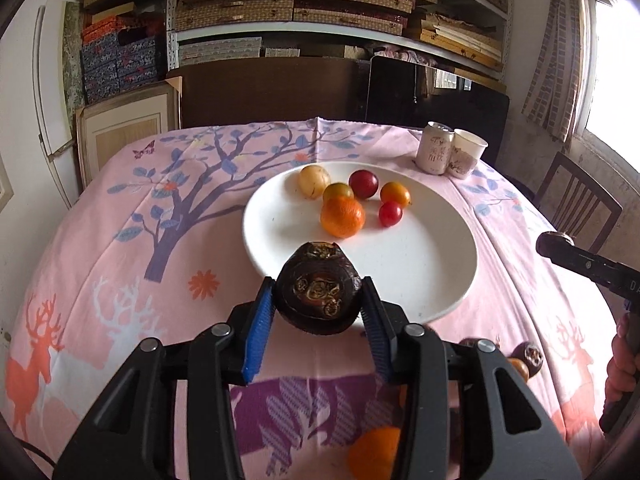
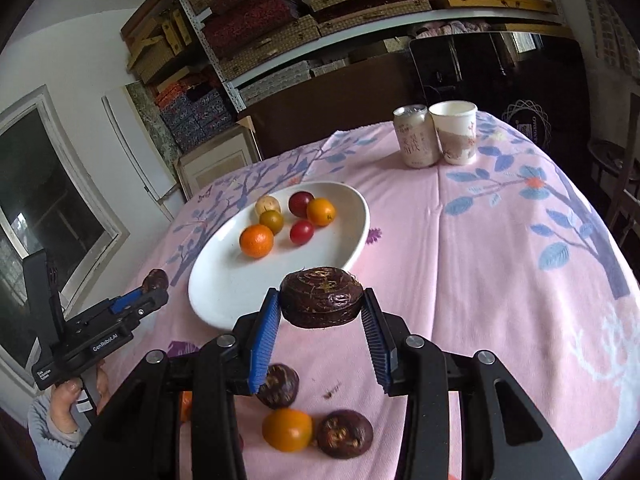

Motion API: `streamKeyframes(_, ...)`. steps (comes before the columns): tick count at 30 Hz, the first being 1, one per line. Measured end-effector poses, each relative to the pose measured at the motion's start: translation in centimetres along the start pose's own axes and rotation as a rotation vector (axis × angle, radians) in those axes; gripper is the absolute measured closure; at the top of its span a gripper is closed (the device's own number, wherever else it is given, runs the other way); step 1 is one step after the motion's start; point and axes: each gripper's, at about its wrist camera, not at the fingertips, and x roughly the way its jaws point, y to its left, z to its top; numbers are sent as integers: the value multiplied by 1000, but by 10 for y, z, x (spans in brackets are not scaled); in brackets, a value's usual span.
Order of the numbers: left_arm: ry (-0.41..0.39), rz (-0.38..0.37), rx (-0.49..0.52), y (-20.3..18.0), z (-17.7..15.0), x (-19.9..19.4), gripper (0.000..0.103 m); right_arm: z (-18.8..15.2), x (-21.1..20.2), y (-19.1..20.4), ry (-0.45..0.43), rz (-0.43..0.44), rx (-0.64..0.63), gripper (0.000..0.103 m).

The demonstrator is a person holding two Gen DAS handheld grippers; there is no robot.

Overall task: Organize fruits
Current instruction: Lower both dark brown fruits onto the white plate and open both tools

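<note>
My left gripper (image 1: pixel 318 300) is shut on a dark brown water chestnut (image 1: pixel 318 288) and holds it over the near rim of the white plate (image 1: pixel 420 272). The plate holds a mandarin (image 1: pixel 342 217), several small tomatoes and a pale round fruit (image 1: pixel 314 181). My right gripper (image 2: pixel 320 304) is shut on another dark water chestnut (image 2: pixel 321 296) just in front of the plate (image 2: pixel 240 280). The left gripper with its chestnut also shows in the right wrist view (image 2: pixel 154 282). Loose on the cloth lie two water chestnuts (image 2: pixel 278 385) (image 2: pixel 345 434) and an orange tomato (image 2: pixel 287 429).
A drink can (image 1: pixel 434 148) and a paper cup (image 1: pixel 468 152) stand at the table's far right. A wooden chair (image 1: pixel 580 204) is beside the table on the right. Shelves of boxes fill the back wall. An orange fruit (image 1: pixel 374 452) lies under my left gripper.
</note>
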Motion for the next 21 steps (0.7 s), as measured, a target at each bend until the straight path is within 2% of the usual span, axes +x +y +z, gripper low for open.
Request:
streamKeyframes(3, 23, -7, 6, -7, 16, 23, 61, 18, 28, 20, 10, 3, -39, 61)
streamKeyframes(6, 47, -4, 11, -10, 16, 44, 60, 21, 61, 28, 35, 6, -54, 61)
streamKeyframes(7, 48, -3, 10, -9, 14, 48, 53, 19, 69, 28, 39, 8, -54, 58)
streamKeyframes(8, 48, 5, 9, -8, 12, 51, 34, 18, 74, 26, 43, 7, -56, 53)
streamKeyframes(9, 40, 14, 4, -6, 11, 51, 25, 18, 77, 23, 45, -6, -59, 41)
streamKeyframes(10, 27, 21, -4, -3, 10, 50, 17, 20, 75, 18, 22, -22, -53, 39)
streamKeyframes(13, 7, 2, -45, 5, 11, 43, 17, 22, 61, 9, -37, -26, -14, 38)
streamKeyframes(16, -32, -6, -80, 10, 5, 30, 5, 19, 51, 5, -53, -19, 4, 31)
streamKeyframes(21, -25, 35, -62, 13, -11, 21, 5, 10, 41, -2, -60, -26, 17, 30)
